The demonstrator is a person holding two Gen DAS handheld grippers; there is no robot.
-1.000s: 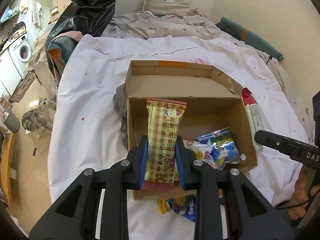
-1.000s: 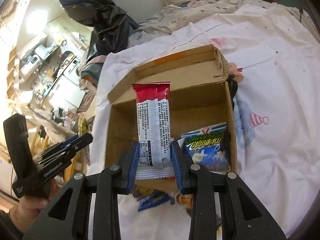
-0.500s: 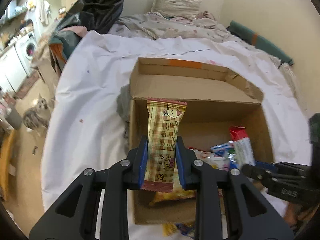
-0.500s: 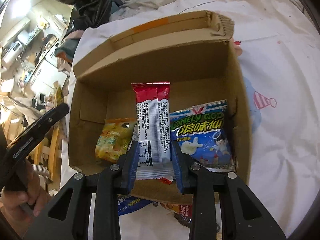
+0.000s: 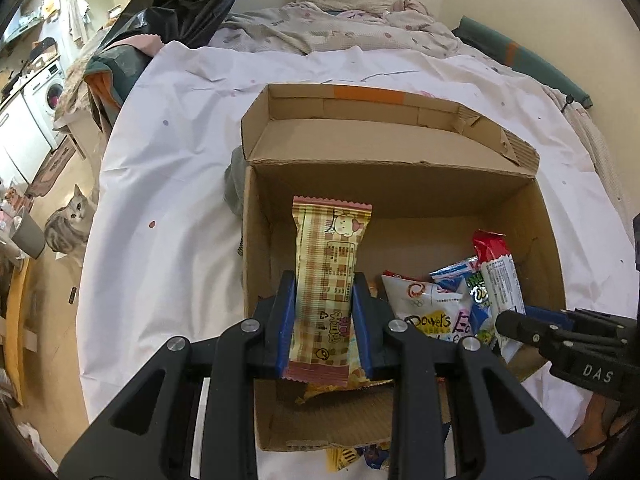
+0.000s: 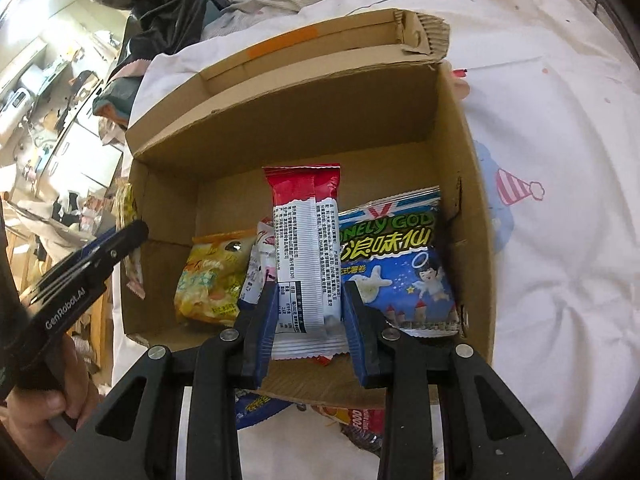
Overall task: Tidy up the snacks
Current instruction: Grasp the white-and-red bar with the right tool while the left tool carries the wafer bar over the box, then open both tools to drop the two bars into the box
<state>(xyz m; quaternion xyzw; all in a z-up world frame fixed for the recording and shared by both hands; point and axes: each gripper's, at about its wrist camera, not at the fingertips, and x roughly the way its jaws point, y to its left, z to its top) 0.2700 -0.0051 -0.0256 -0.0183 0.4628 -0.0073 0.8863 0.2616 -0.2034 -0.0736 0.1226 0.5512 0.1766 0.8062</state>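
Left wrist view: your left gripper (image 5: 323, 320) is clamped on the plaid yellow wafer bar (image 5: 326, 276), long axis running straight out along the fingers, tip over the cardboard box (image 5: 400, 184) near its left wall. Your right gripper (image 6: 307, 322) pinches the red-and-white snack bar (image 6: 306, 256) the same way, hanging above the Lonely God bag (image 6: 400, 264) and the yellow chip bag (image 6: 212, 280). Both bars sit right over the box floor; either hand looks ready to let go.
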